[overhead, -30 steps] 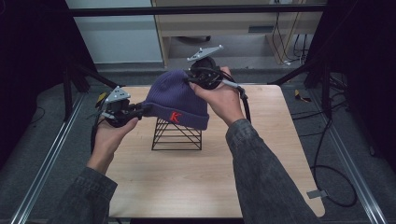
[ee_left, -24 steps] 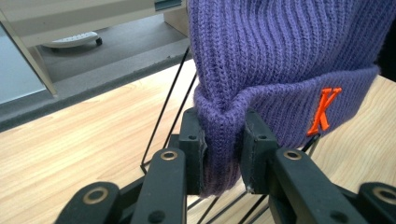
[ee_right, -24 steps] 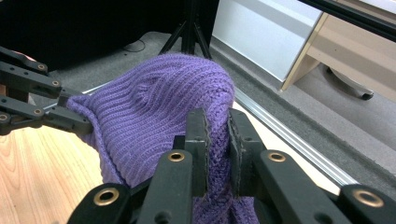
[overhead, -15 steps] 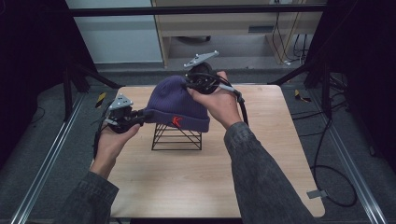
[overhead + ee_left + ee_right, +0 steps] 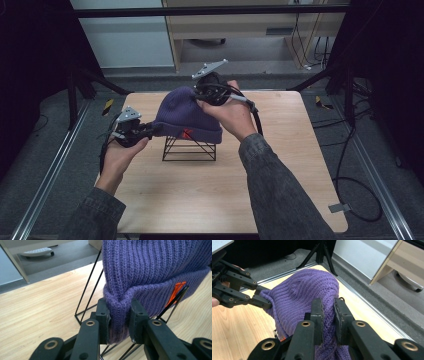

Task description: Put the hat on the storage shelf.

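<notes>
At left of centre in the high view, the left gripper (image 5: 146,131) is clamped on the cuff of the purple beanie (image 5: 187,115). At centre, the beanie is draped over the black wire stand (image 5: 189,148). Above centre, its crown is pinched by the right gripper (image 5: 200,92). Placement or removal cannot be judged; both pinches remain to be released.

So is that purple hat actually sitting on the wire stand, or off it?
On it, draped over the top of the black wire stand. The purple hat covers the stand's upper part, with each hand-held gripper pinching its knit: left at the brim, right higher up.
</notes>
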Tool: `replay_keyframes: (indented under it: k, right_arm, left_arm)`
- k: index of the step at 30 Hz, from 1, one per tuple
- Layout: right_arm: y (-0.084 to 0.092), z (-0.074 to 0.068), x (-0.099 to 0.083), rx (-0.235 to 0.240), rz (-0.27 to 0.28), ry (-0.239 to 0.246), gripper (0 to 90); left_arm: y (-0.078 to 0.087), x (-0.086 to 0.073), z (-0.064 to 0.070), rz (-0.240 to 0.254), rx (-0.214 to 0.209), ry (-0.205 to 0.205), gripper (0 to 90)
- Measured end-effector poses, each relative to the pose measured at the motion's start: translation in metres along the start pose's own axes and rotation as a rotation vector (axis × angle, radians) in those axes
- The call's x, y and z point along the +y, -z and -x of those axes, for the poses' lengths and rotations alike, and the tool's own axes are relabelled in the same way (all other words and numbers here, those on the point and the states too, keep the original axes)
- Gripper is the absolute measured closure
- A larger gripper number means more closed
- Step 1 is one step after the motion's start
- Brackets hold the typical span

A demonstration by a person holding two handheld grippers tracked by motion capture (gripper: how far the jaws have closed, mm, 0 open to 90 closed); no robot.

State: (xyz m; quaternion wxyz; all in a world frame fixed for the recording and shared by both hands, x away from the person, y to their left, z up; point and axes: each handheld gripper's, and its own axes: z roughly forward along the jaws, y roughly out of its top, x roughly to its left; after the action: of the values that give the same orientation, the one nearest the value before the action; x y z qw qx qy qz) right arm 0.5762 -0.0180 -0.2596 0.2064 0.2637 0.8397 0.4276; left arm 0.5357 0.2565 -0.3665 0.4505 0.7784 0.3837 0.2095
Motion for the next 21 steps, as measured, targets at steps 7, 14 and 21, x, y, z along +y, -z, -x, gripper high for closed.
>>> replay_keyframes:
  k: [7,14,21]
  right_arm:
    - [-0.007,-0.004,-0.008,0.021,-0.024,0.013,79.3]
    - [-0.01,-0.009,-0.013,0.038,-0.03,0.012,79.3]
    - [-0.013,-0.012,-0.014,0.052,-0.038,0.017,79.3]
  left_arm:
    - [-0.006,-0.013,-0.001,-0.012,-0.014,0.024,72.3]
    - [-0.009,-0.021,-0.002,-0.025,-0.013,0.027,71.9]
    - [-0.01,-0.027,-0.004,-0.033,-0.014,0.033,71.2]
